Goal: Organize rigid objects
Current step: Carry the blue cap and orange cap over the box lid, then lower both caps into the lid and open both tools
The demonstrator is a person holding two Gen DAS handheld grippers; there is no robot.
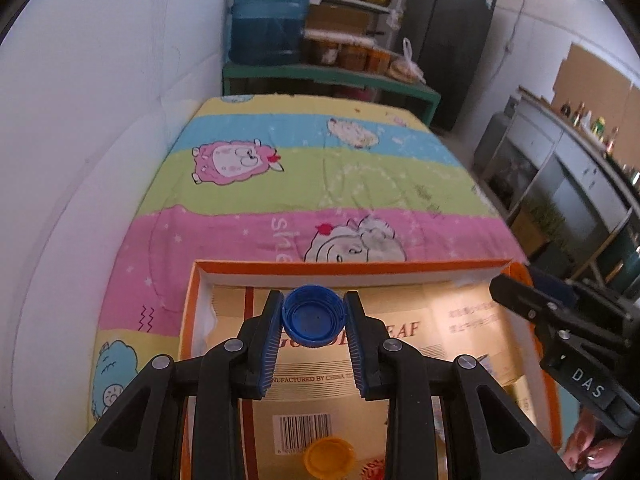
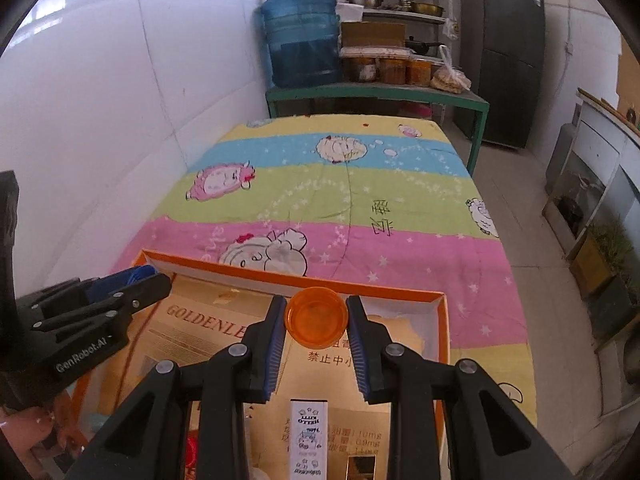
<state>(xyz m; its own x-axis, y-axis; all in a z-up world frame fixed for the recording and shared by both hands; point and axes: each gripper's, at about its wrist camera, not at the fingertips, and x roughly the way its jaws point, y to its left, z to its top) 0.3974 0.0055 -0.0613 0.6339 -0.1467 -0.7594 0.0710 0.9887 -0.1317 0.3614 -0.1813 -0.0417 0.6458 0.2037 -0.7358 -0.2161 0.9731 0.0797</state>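
My left gripper [image 1: 314, 312] is shut on a blue bottle cap [image 1: 314, 317], open side toward the camera, held above the orange-rimmed cardboard box [image 1: 352, 268]. My right gripper [image 2: 316, 318] is shut on an orange cap [image 2: 316, 317] above the same box [image 2: 438, 308]. In the left wrist view the right gripper shows at the right edge [image 1: 520, 296]. In the right wrist view the left gripper [image 2: 132, 280] shows at the left with the blue cap. A yellow cap [image 1: 329, 458] lies in the box.
The box rests on a bed with a striped cartoon sheep blanket [image 1: 320, 176]. A white wall is on the left. A green bench [image 2: 376, 94] with a water jug [image 2: 302, 40] and jars stands beyond. A white Hello Kitty packet [image 2: 307, 436] lies in the box.
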